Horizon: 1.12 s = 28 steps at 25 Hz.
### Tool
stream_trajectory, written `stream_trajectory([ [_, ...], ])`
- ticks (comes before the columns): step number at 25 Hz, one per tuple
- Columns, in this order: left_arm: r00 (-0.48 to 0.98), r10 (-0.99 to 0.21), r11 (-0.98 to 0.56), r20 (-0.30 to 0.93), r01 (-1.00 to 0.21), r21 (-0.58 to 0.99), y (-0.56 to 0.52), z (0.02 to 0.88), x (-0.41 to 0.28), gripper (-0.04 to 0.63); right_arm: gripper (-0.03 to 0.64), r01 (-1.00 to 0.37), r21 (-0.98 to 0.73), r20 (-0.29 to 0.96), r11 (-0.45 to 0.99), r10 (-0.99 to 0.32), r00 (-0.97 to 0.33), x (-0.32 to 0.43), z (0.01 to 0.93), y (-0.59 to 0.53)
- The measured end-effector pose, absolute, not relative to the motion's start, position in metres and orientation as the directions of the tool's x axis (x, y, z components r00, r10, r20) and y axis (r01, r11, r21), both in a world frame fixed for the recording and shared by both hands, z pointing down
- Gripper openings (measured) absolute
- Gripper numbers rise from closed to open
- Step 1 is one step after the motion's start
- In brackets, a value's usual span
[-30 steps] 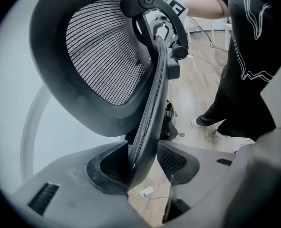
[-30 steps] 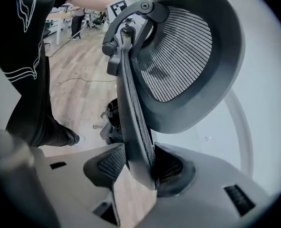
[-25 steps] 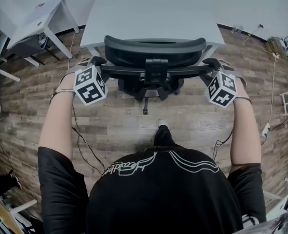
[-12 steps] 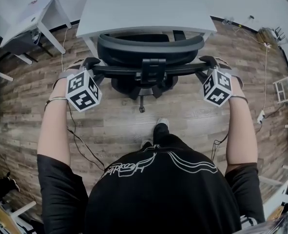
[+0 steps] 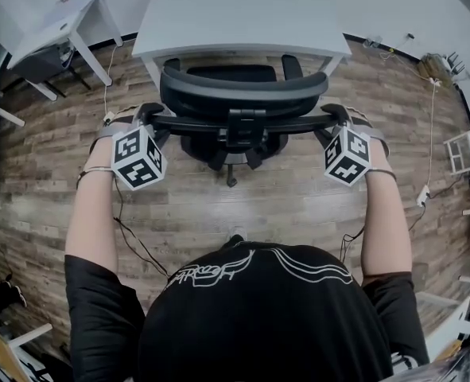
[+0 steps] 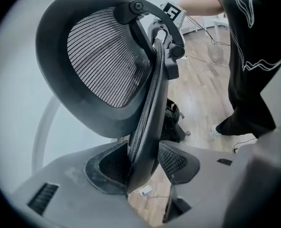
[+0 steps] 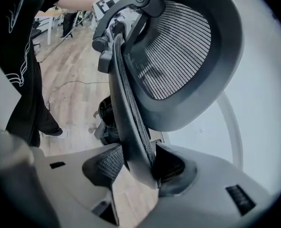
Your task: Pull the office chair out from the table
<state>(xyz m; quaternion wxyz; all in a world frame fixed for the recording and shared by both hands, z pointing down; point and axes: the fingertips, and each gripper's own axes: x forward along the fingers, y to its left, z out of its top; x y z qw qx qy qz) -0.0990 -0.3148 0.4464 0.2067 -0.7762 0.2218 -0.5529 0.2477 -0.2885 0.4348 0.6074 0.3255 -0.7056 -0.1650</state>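
Observation:
A black mesh office chair (image 5: 242,94) stands just in front of the white table (image 5: 242,14), its backrest toward me and its seat partly out from under the table edge. My left gripper (image 5: 147,113) grips the left edge of the backrest frame, and my right gripper (image 5: 335,114) grips the right edge. In the left gripper view the backrest rim (image 6: 147,127) runs down between the jaws of the left gripper (image 6: 142,163), pressed against the pads. The right gripper view shows the same: the rim (image 7: 130,122) sits wedged between the jaws of the right gripper (image 7: 138,163).
A small white side table (image 5: 60,26) stands at the upper left. Cables (image 5: 135,237) trail over the wood floor beside my left arm. A power strip (image 5: 423,196) and a white rack (image 5: 463,151) are at the right. My own body (image 5: 258,317) is close behind the chair base (image 5: 231,153).
The chair and both grippers have come back from the table toward me; more of the seat now shows outside the table edge. My foot has stepped back out of sight.

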Motion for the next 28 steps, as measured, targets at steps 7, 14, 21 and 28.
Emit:
stream_trajectory([
  [7, 0.255, -0.612, -0.791, 0.749, -0.179, -0.585, -0.261, 0.464, -0.109, 0.201, 0.216, -0.265, 0.644, 0.73, 0.718, -0.68, -0.068, 0.239, 0.451, -0.232],
  [14, 0.229, -0.625, -0.78, 0.746, -0.214, -0.588, -0.223, 0.462, -0.12, 0.209, 0.216, -0.259, 0.652, 0.719, 0.713, -0.689, -0.086, 0.228, 0.448, -0.193],
  [21, 0.235, -0.647, -0.762, 0.725, -0.231, -0.605, -0.175, 0.462, -0.122, 0.212, 0.219, -0.264, 0.653, 0.718, 0.71, -0.691, -0.084, 0.226, 0.45, -0.151],
  [28, 0.239, -0.692, -0.722, 0.682, -0.254, -0.644, -0.122, 0.472, -0.129, 0.216, 0.221, -0.266, 0.673, 0.699, 0.69, -0.711, -0.076, 0.219, 0.461, -0.101],
])
